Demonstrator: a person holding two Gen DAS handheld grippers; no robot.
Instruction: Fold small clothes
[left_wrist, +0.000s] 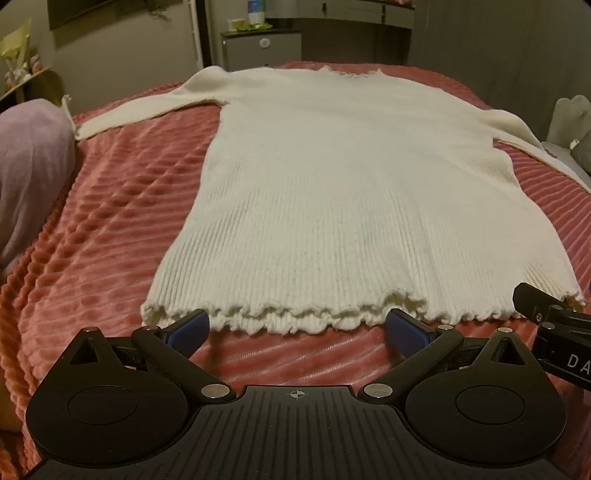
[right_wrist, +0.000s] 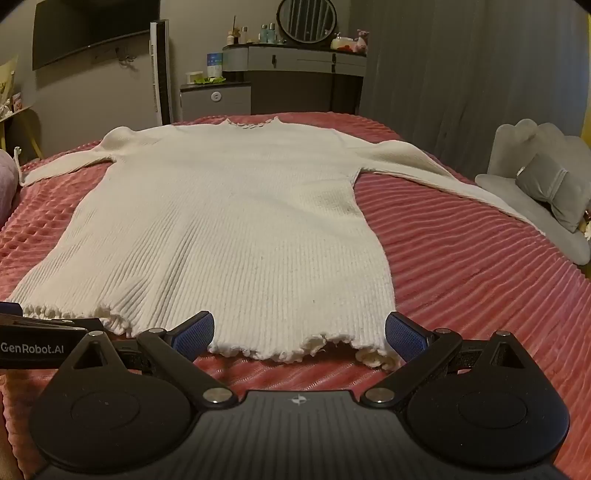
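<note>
From the left wrist we see the white sweater (left_wrist: 332, 192) flat on the pink bedspread (left_wrist: 110, 221), unfolded — our left gripper (left_wrist: 297, 330) gapes empty at its hem. From the right wrist, the right gripper (right_wrist: 299, 332) likewise — folding seems unstarted.

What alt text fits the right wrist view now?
A white ribbed sweater lies flat on a pink bedspread, sleeves spread, its frilled hem nearest the open right gripper. The left gripper shows at the left edge.
</note>
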